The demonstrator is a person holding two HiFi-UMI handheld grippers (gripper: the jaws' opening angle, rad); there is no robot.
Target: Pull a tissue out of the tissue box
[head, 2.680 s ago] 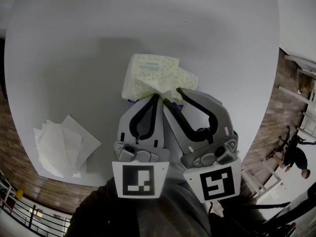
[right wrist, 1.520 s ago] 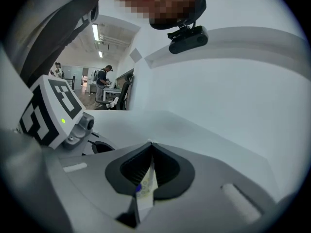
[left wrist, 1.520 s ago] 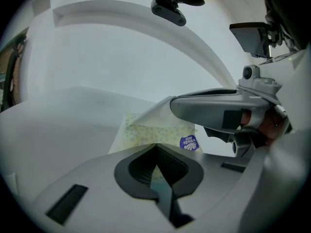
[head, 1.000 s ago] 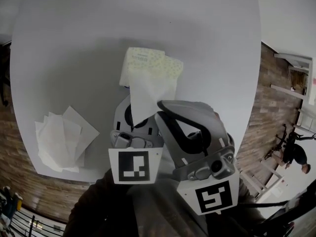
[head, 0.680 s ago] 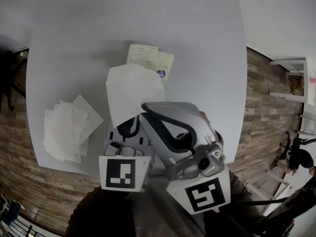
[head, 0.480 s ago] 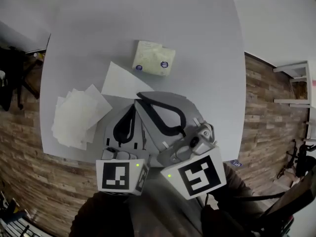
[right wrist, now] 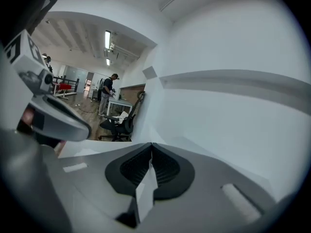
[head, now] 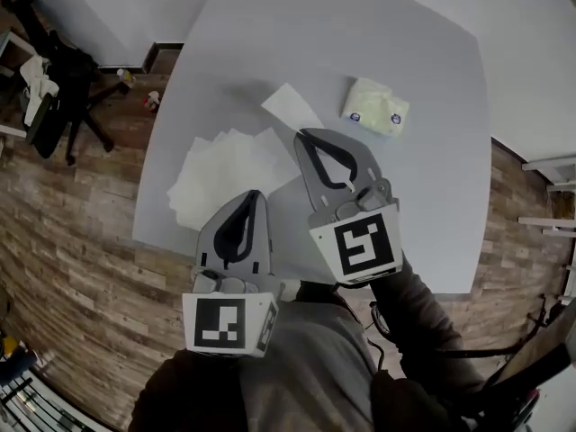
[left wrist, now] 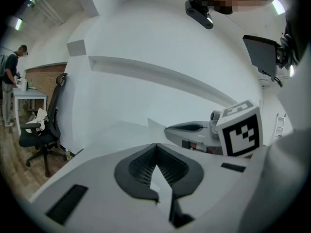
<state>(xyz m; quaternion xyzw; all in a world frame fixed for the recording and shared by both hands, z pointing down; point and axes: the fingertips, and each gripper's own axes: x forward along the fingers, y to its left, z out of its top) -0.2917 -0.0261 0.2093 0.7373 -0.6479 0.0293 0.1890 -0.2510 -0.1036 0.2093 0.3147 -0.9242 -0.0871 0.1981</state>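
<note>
The tissue box [head: 374,106], a pale soft pack with blue dots, lies on the grey table [head: 423,196] at the far right. My right gripper [head: 301,135] is shut on a single white tissue [head: 290,106] that sticks out past its tip, clear of the box. In the right gripper view the tissue [right wrist: 146,191] shows as a folded strip pinched between the jaws of that gripper [right wrist: 151,145]. My left gripper [head: 255,194] hovers over the near left of the table, its jaws together with nothing seen held. The left gripper view shows its tip [left wrist: 155,146] closed, with the right gripper [left wrist: 167,128] beyond it.
A loose pile of white tissues [head: 229,165] lies on the table's left part, under the left gripper's tip. A black office chair [head: 63,88] stands on the wooden floor beyond the table's left edge. A person [right wrist: 111,89] stands at a far desk.
The tissue has come fully out of the box and travelled with the right gripper. Both grippers have drawn back from the box and risen, leaving the box at the far right.
</note>
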